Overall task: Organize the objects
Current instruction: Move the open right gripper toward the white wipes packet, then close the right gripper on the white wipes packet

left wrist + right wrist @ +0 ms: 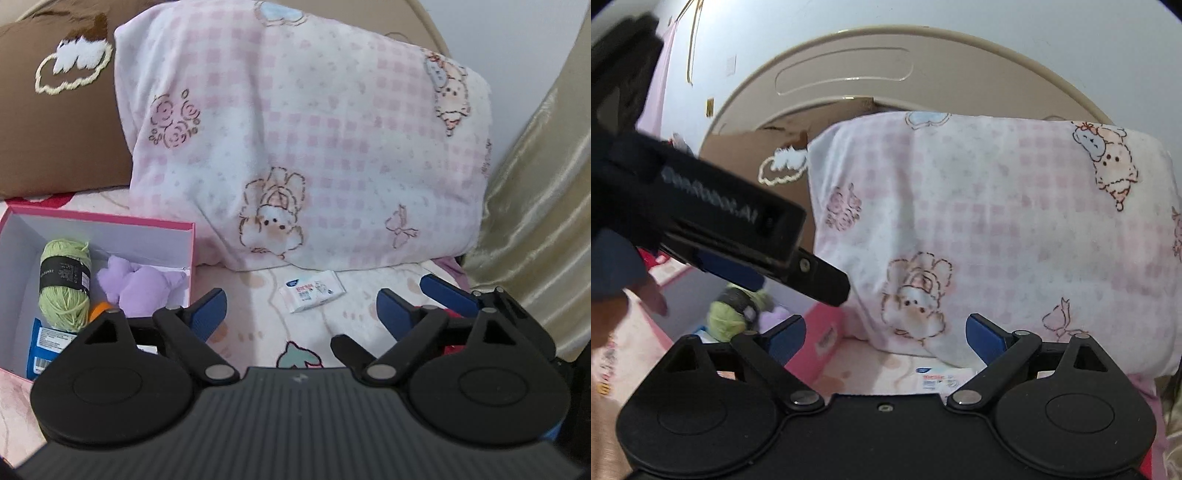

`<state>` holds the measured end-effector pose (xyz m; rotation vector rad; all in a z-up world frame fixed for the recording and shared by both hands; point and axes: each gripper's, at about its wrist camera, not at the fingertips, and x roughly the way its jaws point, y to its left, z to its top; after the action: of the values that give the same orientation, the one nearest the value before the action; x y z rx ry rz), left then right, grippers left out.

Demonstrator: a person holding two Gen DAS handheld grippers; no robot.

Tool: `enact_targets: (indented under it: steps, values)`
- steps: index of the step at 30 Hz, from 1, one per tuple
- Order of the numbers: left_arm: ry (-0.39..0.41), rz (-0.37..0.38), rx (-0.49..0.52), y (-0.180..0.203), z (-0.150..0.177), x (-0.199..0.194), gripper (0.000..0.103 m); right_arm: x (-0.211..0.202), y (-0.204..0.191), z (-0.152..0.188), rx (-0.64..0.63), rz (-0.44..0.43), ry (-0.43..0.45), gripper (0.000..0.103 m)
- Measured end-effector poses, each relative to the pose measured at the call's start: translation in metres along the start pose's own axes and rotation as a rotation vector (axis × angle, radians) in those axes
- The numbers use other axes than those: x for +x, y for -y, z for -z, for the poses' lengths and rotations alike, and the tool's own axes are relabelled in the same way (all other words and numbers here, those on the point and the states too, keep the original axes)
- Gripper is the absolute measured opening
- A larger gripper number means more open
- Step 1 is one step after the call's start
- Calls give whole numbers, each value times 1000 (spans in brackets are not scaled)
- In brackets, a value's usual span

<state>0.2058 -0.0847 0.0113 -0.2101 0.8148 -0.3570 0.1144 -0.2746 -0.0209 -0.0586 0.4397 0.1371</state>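
Observation:
A pink box (155,222) with a white inside stands on the bed at the left. It holds a green yarn ball (64,284), a purple plush (142,286), an orange item (99,309) and a blue packet (44,343). A white tissue pack (312,291) lies on the sheet in front of the pillow. My left gripper (301,314) is open and empty, just short of the pack. My right gripper (886,338) is open and empty, above the pack (940,378). Its blue finger (448,295) shows at the right of the left wrist view. The left gripper's body (731,229) crosses the right wrist view above the box (827,332).
A pink checked pillow (314,140) leans upright behind the pack. A brown cushion (55,110) sits behind the box. A gold curtain (535,221) hangs at the right. A beige headboard (849,74) rises behind the pillows. The sheet (258,325) has a cartoon print.

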Motion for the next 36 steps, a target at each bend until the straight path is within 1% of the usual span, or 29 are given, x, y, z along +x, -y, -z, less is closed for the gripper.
enact_targets:
  steps: [2,3,4,5,6,7,10,12,15,18,21,23,26,28,29,30,31,33,36]
  values:
    - [-1,-12,-19,-4,5,11,91,13,9,7,73,5,-26,95]
    - [5,-16,-12,-5,8,17,91,19,14,13,91,10,-36,95]
    - [21,-14,12,-5,11,23,91,24,15,18,69,34,-47,96]
    - [36,-9,40,-4,14,29,91,30,12,24,0,69,-72,96]
    - [43,-3,66,-4,17,35,91,37,9,30,-83,86,-95,96]
    - [44,8,85,-3,20,42,91,42,9,38,-129,88,-106,96]
    - [32,53,91,-4,26,66,92,57,18,56,-118,70,-179,95]
    - [14,75,89,-4,30,83,91,65,20,64,-144,72,-202,95]
    - [-3,93,61,-6,37,108,90,76,28,69,-127,87,-208,95]
    - [-19,115,6,-11,44,128,88,86,36,71,-99,92,-192,95]
    - [-38,115,-37,-18,50,145,88,98,40,79,-102,78,-212,95]
    - [-36,119,-44,-21,52,155,88,106,42,87,-127,87,-233,95]
    - [-15,98,-55,-22,55,169,83,119,47,95,-133,80,-254,95]
    - [6,71,-83,-22,61,178,80,133,52,103,-107,84,-270,95]
    - [3,68,-104,-23,63,185,77,140,55,107,-90,90,-287,95]
    - [-7,59,-115,-24,63,191,72,144,59,110,-76,83,-289,95]
    - [-12,47,-114,-24,63,197,70,144,61,110,-61,75,-276,95]
    - [7,35,-105,-25,63,202,63,145,65,108,-38,70,-264,95]
    - [41,15,-55,-21,63,207,58,150,68,109,-6,65,-249,95]
